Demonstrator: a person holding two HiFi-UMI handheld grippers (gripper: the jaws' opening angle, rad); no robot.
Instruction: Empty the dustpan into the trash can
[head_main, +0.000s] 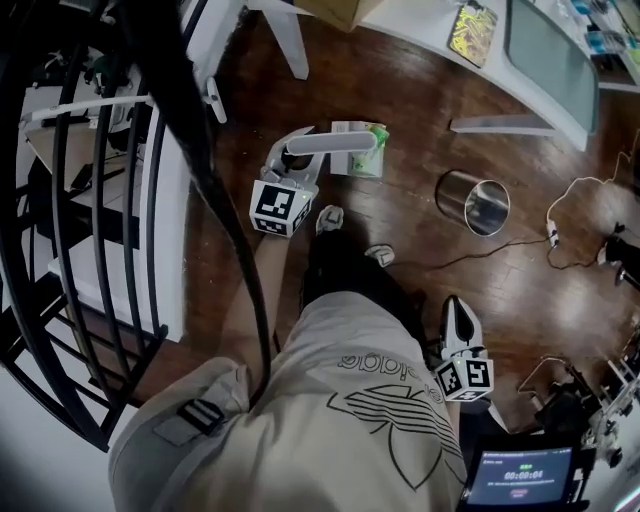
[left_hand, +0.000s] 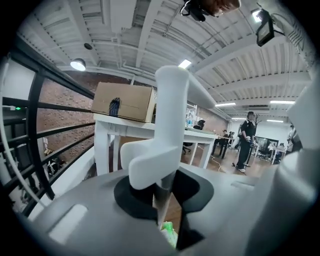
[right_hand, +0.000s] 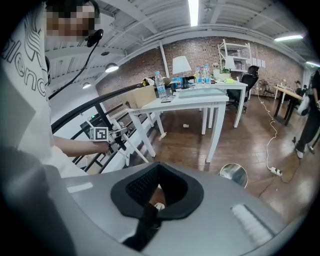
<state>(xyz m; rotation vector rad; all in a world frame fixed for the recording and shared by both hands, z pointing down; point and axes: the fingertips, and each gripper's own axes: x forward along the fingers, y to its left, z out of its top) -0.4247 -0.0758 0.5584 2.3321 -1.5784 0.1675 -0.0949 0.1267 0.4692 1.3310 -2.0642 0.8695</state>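
Note:
The dustpan (head_main: 352, 160) is pale, holds green litter, and hangs over the wooden floor ahead of my feet. Its long whitish handle (head_main: 335, 143) runs left into my left gripper (head_main: 298, 152), which is shut on it. In the left gripper view that handle (left_hand: 170, 125) rises from between the jaws, with green litter (left_hand: 169, 233) showing below. The trash can (head_main: 476, 203) is a small shiny metal cylinder to the dustpan's right, also seen as the trash can (right_hand: 234, 175). My right gripper (head_main: 456, 306) hangs low by my right leg, shut and empty, right gripper (right_hand: 150, 210).
A black stair railing (head_main: 90, 200) fills the left. White table legs (head_main: 292, 45) and a white table (head_main: 520, 60) stand at the back. A power strip (head_main: 551, 234) and cables lie right of the can. A cardboard box (left_hand: 125, 101) sits on a table.

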